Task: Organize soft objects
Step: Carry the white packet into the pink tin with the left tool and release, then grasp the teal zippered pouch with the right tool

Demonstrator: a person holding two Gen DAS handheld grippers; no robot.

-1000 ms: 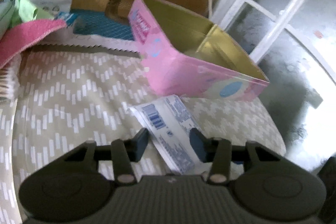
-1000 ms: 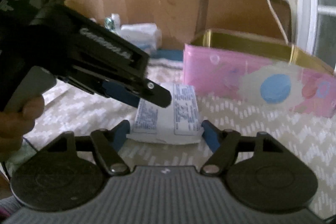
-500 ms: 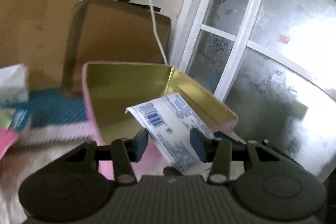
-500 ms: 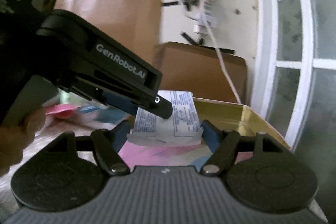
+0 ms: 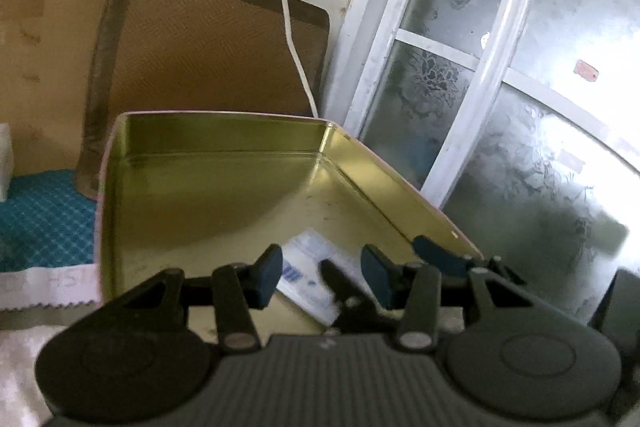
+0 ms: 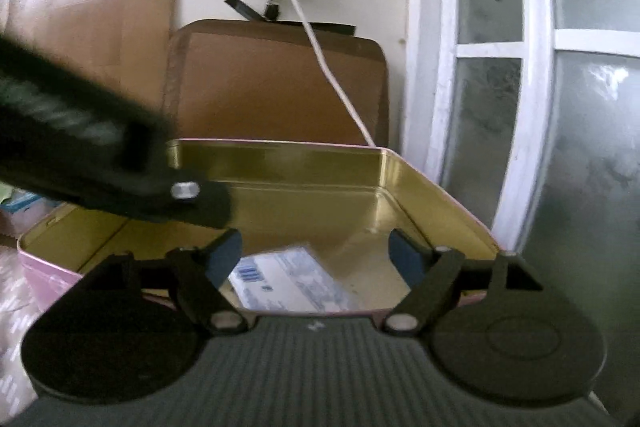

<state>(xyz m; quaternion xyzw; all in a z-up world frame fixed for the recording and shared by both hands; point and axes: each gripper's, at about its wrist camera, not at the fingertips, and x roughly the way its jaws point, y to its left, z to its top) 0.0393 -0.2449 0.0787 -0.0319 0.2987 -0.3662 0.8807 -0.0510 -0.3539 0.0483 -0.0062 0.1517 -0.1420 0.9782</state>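
A pink tin (image 5: 208, 151) with a gold inside stands open under both grippers; in the right wrist view its far wall (image 6: 288, 167) is straight ahead. A white soft packet (image 5: 304, 255) with blue print lies loose on the tin's floor, blurred in the right wrist view (image 6: 280, 279). My right gripper (image 6: 314, 255) hangs over it with its jaws opening, wide of the packet and not touching it. My left gripper (image 5: 322, 275) hovers above the packet with a narrow gap and nothing pinched. The left gripper's finger (image 6: 200, 203) crosses the right wrist view from the left.
A brown mesh chair back (image 5: 208, 59) stands behind the tin. A white cable (image 5: 288, 39) hangs from a wall plug. A white-framed frosted glass door (image 5: 480, 67) fills the right. A blue quilted cloth (image 5: 40, 227) lies left of the tin.
Both grippers rose from the patterned cushion to over the tin, carrying the packet. The right jaws have spread and the packet has dropped from them into the tin.
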